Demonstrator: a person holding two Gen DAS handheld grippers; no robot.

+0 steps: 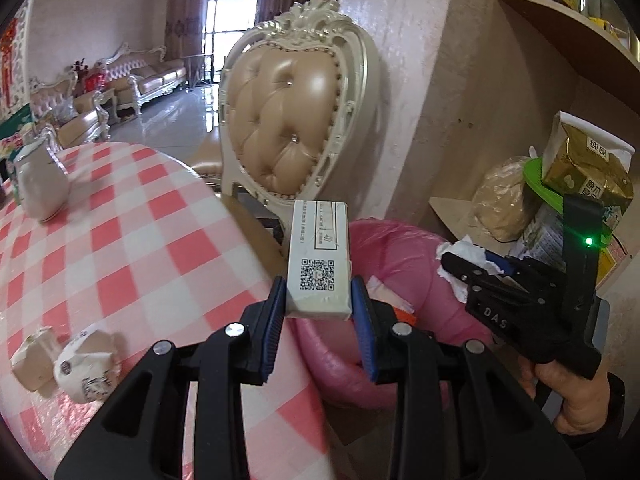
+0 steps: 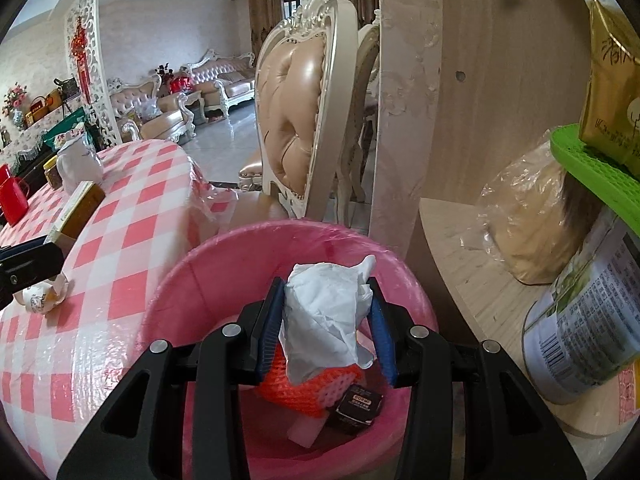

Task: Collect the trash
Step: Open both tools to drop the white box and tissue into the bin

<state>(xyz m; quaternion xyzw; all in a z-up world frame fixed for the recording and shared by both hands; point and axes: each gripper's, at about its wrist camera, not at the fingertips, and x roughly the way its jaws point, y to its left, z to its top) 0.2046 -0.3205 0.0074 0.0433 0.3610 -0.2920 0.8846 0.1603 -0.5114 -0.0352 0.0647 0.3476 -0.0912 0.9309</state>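
- Presently, a small white carton (image 1: 319, 256) printed with a QR code is held upright in the left gripper (image 1: 319, 300); its lower end is pinched between the blue pads (image 1: 272, 320), its upper end projecting toward 12 o'clock.
- The carton is carried past the edge of the checked tablecloth (image 1: 120, 248), presumably for dropping into the pink-lined bin (image 1: 400, 248), whose rim is seen at 3 o'clock of the carton.
- A crumpled white tissue (image 2: 326, 312) is clamped in the right gripper (image 2: 326, 320), filling the narrow gap between the fingers and spilling out above and below them.
- The tissue is held directly over the bin mouth (image 2: 192, 280), evidently for release; an orange foam net (image 2: 308, 388) and a dark small box (image 2: 354, 406) already lie below it.
- Crushed paper cups (image 1: 86, 364) remain on the table at 8 o'clock of the left gripper, apparently uncollected.
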